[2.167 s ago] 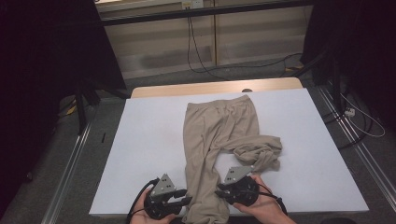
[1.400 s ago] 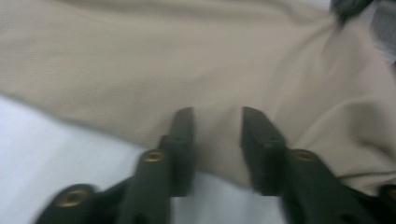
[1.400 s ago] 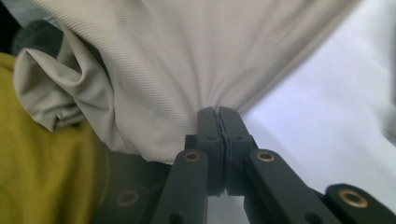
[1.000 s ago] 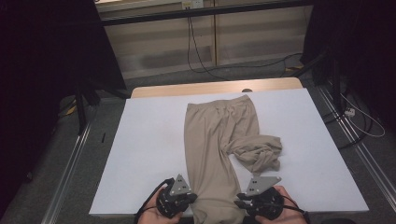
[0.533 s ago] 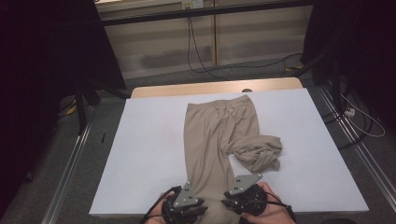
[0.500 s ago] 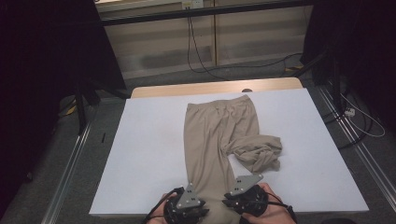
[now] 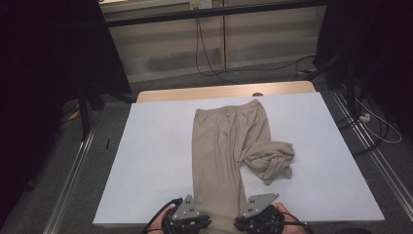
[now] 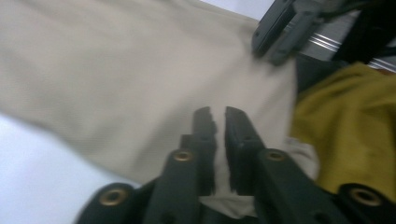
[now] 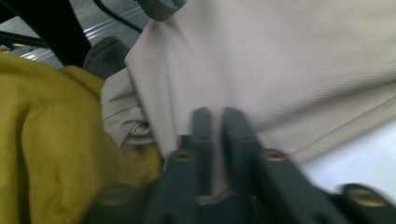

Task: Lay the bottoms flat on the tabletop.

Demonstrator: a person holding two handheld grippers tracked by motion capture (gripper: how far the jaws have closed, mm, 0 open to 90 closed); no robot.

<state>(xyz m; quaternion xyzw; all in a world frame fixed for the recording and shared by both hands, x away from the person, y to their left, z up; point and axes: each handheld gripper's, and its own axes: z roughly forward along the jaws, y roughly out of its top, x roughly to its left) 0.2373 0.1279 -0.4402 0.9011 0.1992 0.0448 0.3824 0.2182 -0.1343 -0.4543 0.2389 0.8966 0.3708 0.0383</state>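
Beige trousers [image 7: 219,146] lie on the white table [image 7: 156,146], waist at the far end. One leg runs straight to the near edge; the other is bunched in a heap [image 7: 270,158] at the right. My left gripper [image 7: 202,224] sits at the left side of the straight leg's near end. In the left gripper view [image 8: 220,114] its jaws have just been closing and pinch the beige cloth. My right gripper [image 7: 241,224] is at the leg's right side. Its jaws [image 9: 215,114] have just eased slightly, with cloth still pinched between them.
Yellow fabric [image 9: 42,140] hangs just beyond the table's near edge, also visible in the left gripper view [image 8: 355,116]. Metal rails [image 7: 73,165] run along both sides of the table. Cables lie on the floor behind it. White tabletop shows on either side of the trousers.
Both grippers slid down the straight leg to the near edge, then drew inward toward each other at its end. The leg now lies straighter than before.
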